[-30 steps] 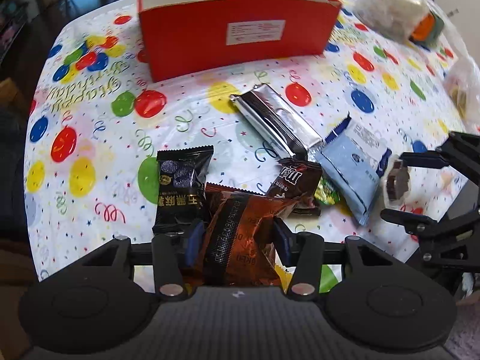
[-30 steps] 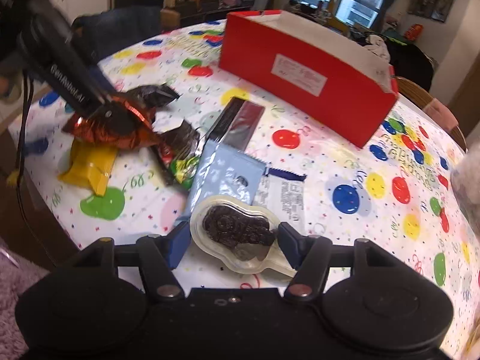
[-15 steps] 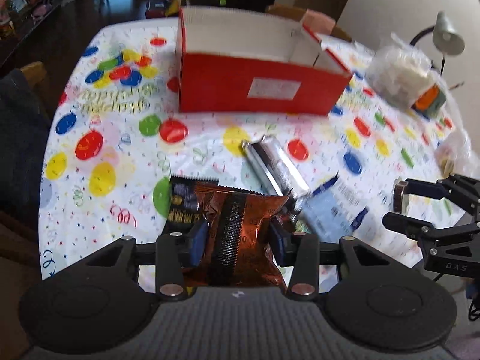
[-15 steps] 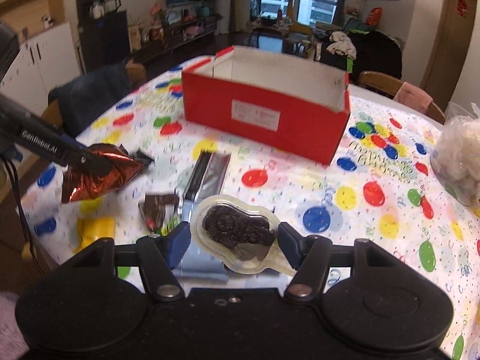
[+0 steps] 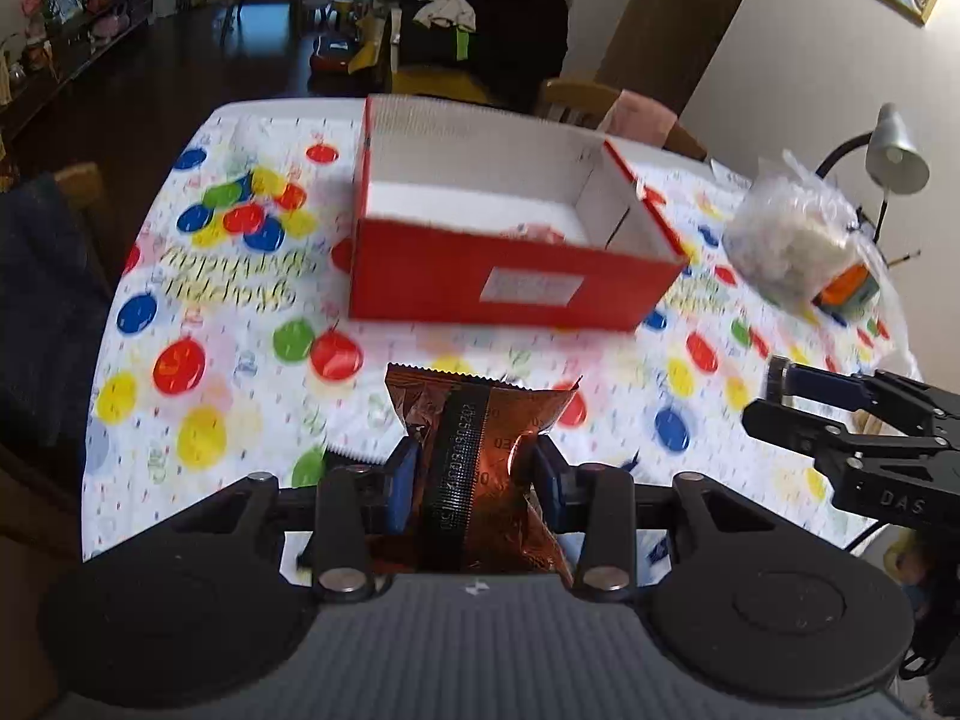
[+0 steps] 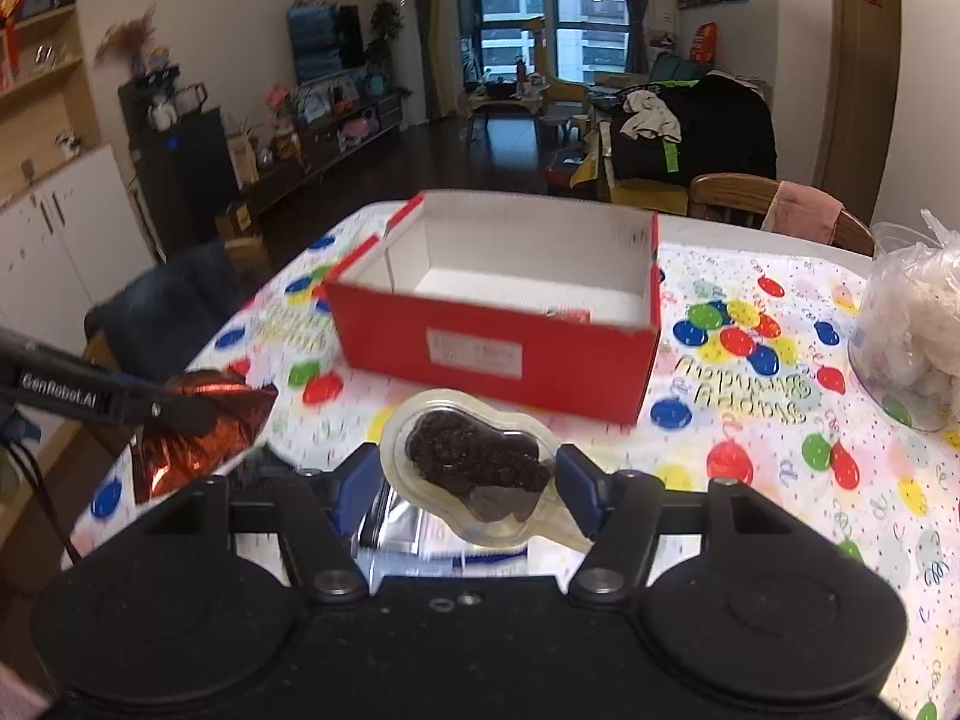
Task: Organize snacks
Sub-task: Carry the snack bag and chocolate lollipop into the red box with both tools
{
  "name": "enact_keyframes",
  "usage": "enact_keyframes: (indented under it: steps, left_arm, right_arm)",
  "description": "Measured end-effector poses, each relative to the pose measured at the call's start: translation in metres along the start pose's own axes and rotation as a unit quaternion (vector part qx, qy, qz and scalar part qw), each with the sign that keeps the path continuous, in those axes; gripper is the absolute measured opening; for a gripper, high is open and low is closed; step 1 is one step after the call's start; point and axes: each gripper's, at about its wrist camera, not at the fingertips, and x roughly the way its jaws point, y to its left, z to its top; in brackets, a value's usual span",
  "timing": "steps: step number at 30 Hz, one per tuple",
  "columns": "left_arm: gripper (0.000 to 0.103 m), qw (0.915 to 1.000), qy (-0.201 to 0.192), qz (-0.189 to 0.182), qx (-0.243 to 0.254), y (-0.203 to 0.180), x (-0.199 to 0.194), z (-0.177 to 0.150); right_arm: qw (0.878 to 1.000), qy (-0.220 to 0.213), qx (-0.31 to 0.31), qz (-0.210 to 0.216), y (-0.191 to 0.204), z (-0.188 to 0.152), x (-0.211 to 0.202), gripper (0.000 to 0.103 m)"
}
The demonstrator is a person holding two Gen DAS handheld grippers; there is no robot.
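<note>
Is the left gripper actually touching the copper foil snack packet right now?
Touching. The left wrist view shows the left gripper with both blue pads pressed into the copper foil snack packet, pinching its sides inward.

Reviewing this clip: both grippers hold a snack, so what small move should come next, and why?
Probably carry both forward over the red box: the left gripper pinches the copper foil packet, the right gripper the clear cookie pack, and the box stands open ahead.
</note>
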Motion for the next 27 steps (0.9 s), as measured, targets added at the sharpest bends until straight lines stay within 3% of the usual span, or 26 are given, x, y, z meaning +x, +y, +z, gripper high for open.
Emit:
enact_keyframes:
  steps: [14,27]
  left_arm:
    - [0.039,0.9984,-0.045,0.033,0.01,-0.025,0.019,0.091]
    - [0.039,0.9958,-0.023,0.086,0.017,-0.025,0.094,0.162]
  right_arm:
    - [0.998,-0.042,0.051,0.009,-0.038,0.098,0.042,0.062]
    - [0.995,0.018,0.096,0.017,-0.076,0.148,0.138,0.062]
